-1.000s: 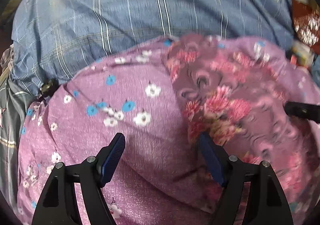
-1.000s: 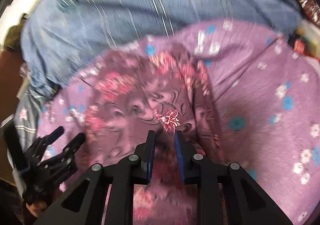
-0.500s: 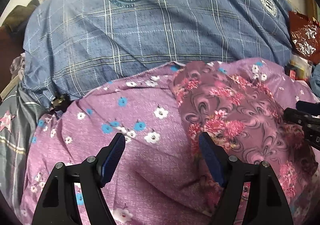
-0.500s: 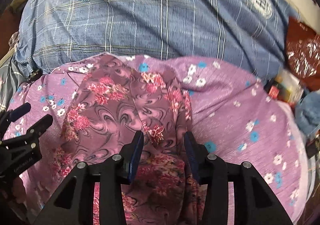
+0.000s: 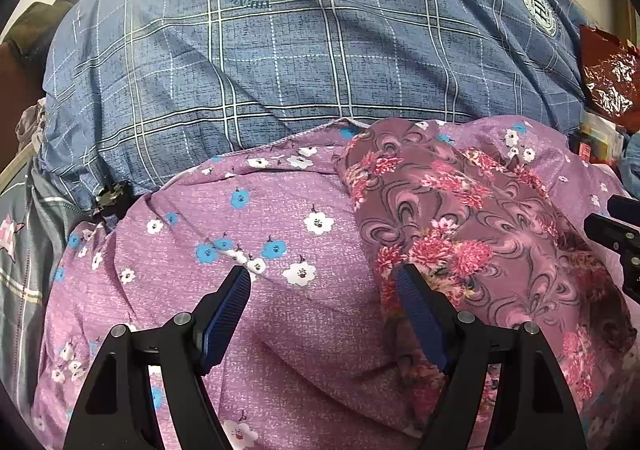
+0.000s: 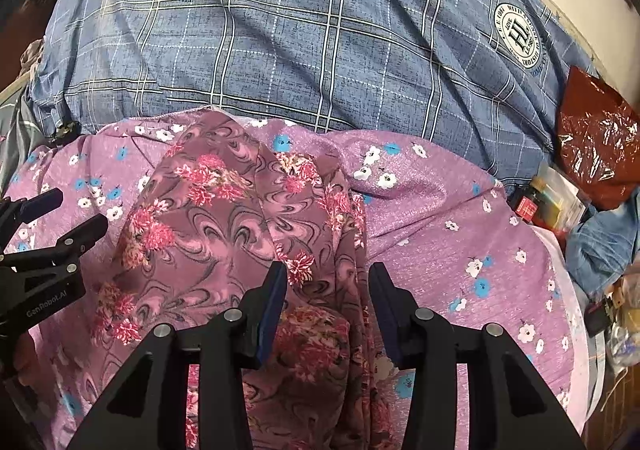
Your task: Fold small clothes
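A small mauve garment (image 5: 472, 218) with pink flowers and grey swirls lies folded lengthwise on a lilac flowered sheet (image 5: 224, 234). It also shows in the right wrist view (image 6: 224, 226). My left gripper (image 5: 324, 278) is open and empty, hovering over the sheet at the garment's left edge. My right gripper (image 6: 327, 276) is open and empty, just above the garment's near right part. The left gripper's fingers (image 6: 48, 234) show at the left edge of the right wrist view.
A blue plaid quilt (image 5: 304, 50) with round badges is bunched behind the sheet. A red foil bag (image 6: 592, 146) and small boxes (image 6: 548, 198) lie at the right. A grey star-patterned cloth (image 5: 20, 250) lies at the left.
My right gripper has opened and let go of the garment, which now lies flat. Both grippers have pulled back and up, so more of the quilt shows.
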Demonstrator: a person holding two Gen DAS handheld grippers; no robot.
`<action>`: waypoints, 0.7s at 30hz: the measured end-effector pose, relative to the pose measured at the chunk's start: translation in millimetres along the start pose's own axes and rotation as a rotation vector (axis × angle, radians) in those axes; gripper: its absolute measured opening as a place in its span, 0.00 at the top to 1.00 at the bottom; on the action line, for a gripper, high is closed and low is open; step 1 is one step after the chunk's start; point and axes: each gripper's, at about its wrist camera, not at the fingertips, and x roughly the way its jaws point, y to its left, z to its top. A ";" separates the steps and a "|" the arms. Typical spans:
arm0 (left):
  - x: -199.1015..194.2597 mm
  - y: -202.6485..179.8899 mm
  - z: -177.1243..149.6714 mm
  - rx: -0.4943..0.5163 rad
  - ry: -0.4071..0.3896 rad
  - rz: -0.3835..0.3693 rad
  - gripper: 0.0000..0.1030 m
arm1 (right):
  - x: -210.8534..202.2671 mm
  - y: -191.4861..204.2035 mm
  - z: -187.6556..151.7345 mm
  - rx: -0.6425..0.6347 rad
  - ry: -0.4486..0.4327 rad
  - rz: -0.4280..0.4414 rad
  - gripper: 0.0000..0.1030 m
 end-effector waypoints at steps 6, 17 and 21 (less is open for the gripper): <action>-4.3 0.1 -0.5 -0.004 -0.010 -0.055 0.27 | 2.4 -3.7 -0.9 -0.004 -0.001 -0.022 0.57; 1.0 -1.9 -0.5 0.007 0.013 -0.097 0.27 | 18.5 -16.3 -8.4 0.025 0.039 -0.045 0.56; 9.1 -0.8 1.3 -0.017 0.027 -0.112 0.27 | 21.9 -20.7 -10.0 0.028 0.042 -0.065 0.56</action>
